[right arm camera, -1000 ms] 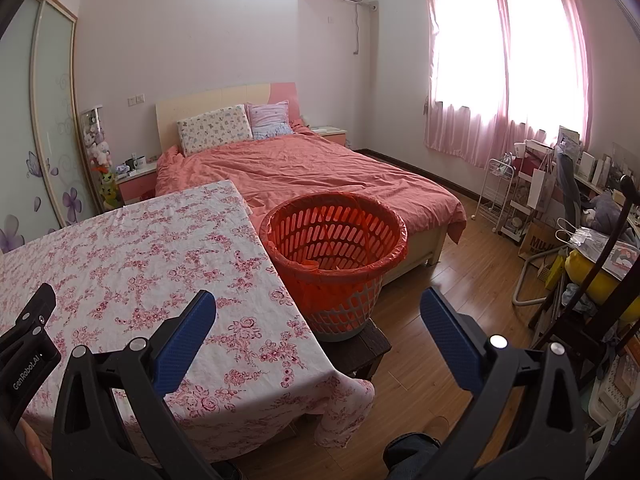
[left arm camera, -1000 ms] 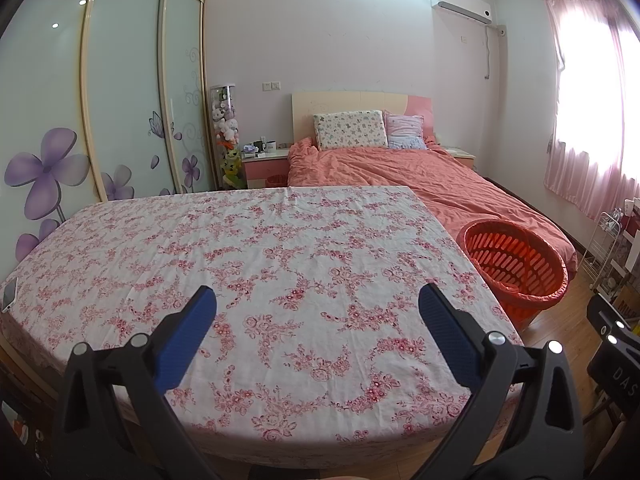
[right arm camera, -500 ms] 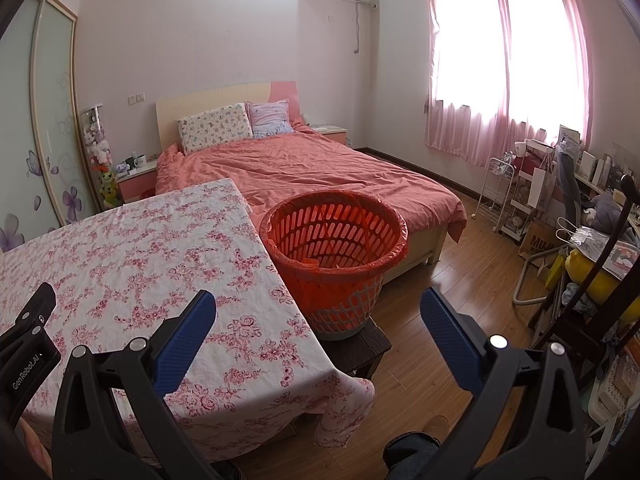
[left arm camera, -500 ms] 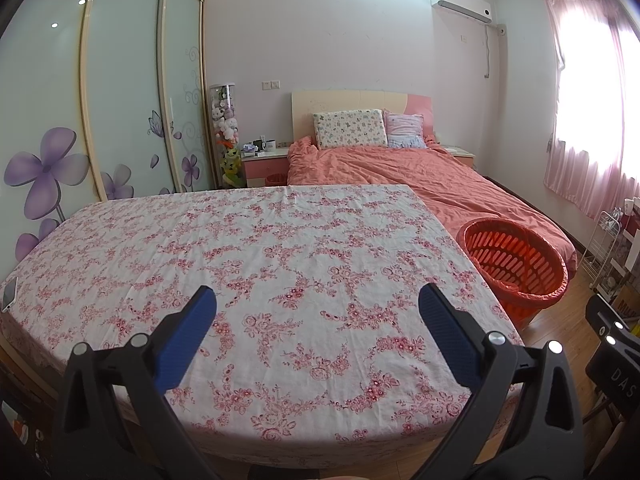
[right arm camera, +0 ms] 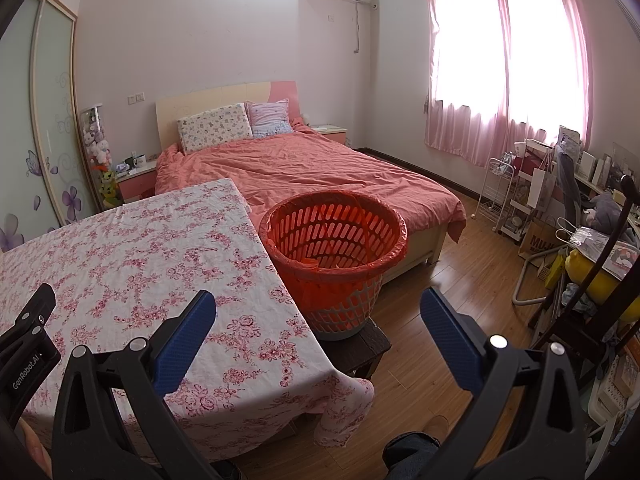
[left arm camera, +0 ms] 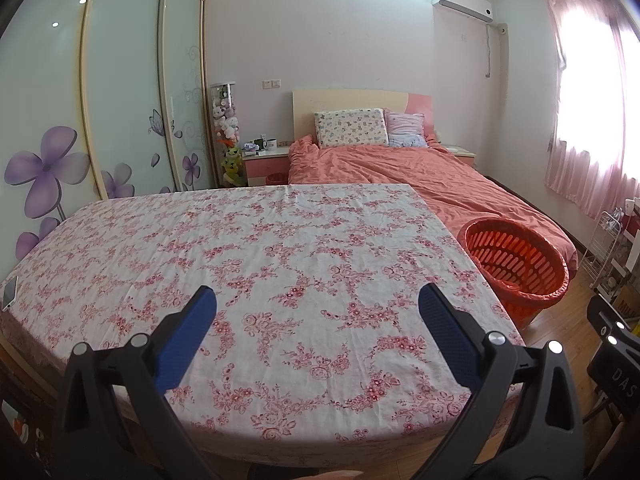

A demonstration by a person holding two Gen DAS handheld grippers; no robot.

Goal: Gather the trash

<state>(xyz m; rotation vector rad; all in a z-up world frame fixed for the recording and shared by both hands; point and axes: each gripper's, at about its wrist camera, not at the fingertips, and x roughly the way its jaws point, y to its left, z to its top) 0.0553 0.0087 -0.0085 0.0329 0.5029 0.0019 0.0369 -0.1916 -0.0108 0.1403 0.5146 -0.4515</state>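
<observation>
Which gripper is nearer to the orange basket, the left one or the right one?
Right. The right gripper hovers open just before the orange basket; the left gripper is over the floral tablecloth, basket off to its right.

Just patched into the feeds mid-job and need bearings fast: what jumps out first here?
The orange laundry-style basket, lined with a red bag, stands on a dark stool by the table's right edge. The floral tablecloth fills the foreground, bare but for a phone at its far left. Both grippers, left gripper and right gripper, hang open.

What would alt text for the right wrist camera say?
An open right gripper with blue pads hovers above a table in a floral tablecloth. An orange basket sits on a stool beside it, with a pink bed behind.
</observation>
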